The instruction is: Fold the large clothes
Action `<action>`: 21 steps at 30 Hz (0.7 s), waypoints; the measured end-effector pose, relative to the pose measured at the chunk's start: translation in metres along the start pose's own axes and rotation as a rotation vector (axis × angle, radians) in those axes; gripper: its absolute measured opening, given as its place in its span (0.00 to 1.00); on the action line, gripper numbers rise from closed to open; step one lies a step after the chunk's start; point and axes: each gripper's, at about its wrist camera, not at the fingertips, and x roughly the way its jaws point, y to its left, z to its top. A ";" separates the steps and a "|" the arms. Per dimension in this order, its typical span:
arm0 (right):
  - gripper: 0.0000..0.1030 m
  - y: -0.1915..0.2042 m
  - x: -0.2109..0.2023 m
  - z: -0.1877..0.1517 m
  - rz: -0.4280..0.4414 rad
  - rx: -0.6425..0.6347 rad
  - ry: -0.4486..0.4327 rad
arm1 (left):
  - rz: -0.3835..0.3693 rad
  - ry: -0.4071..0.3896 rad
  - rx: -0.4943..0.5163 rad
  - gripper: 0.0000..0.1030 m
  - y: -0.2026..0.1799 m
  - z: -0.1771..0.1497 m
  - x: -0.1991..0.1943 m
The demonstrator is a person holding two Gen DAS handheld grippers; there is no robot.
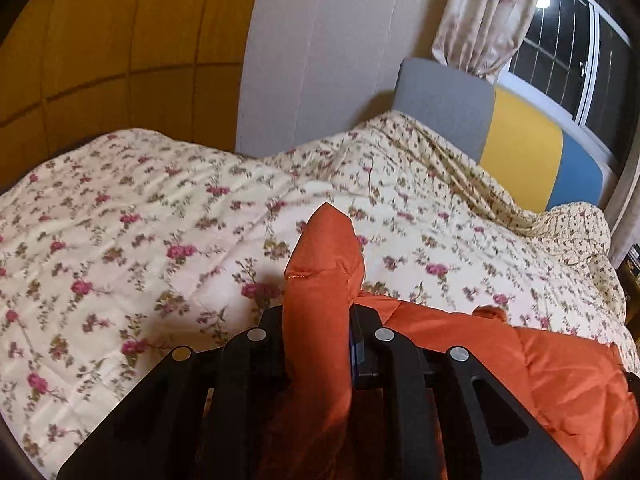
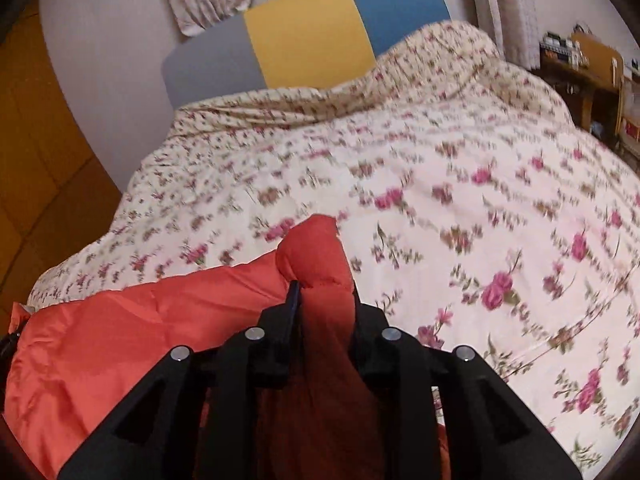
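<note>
Both pairs of fingers are clamped on folds of an orange padded garment [image 1: 324,280]: the left gripper [image 1: 320,320] pinches one bunched edge, the right gripper [image 2: 320,304] another, though its pads seem to press less tightly. Between them the garment lies spread on a floral quilt [image 1: 140,220] covering the bed, below a grey, yellow and blue headboard [image 2: 304,48].
</note>
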 end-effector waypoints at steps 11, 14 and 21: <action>0.28 -0.002 0.025 -0.008 -0.058 0.006 0.088 | -0.023 0.197 -0.063 0.28 0.011 -0.014 0.047; 0.29 0.002 0.027 -0.009 -0.082 -0.011 0.086 | -0.033 0.204 -0.072 0.28 0.011 -0.016 0.050; 0.33 0.007 0.028 -0.010 -0.121 -0.039 0.079 | -0.036 0.211 -0.076 0.31 0.012 -0.015 0.049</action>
